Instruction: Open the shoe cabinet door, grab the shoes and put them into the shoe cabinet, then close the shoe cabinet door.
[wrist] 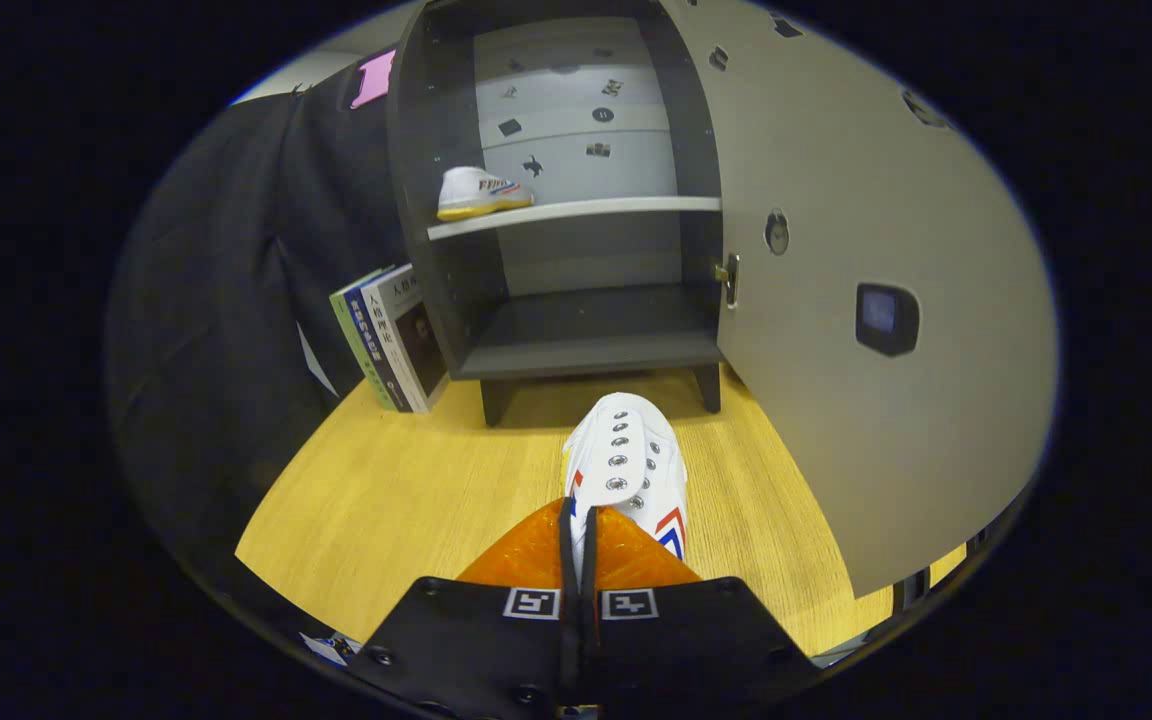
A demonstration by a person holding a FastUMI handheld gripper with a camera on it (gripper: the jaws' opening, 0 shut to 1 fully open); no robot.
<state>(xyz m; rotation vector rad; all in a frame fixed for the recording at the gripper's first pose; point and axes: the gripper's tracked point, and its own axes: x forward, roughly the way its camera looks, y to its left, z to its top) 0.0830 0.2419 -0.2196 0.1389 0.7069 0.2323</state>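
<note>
gripper (578,520) clamping shoe (626,470) — cabinet (556,340) open

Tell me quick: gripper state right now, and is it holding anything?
Gripper: shut on the white canvas sneaker with metal eyelets, pinched thinly between both fingers, toe pointing toward the open dark grey shoe cabinet.

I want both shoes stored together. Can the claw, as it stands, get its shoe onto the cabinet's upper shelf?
Probably yes: the claw grips the shoe, the door is open, and the shelf beside the other shoe looks free.
</note>
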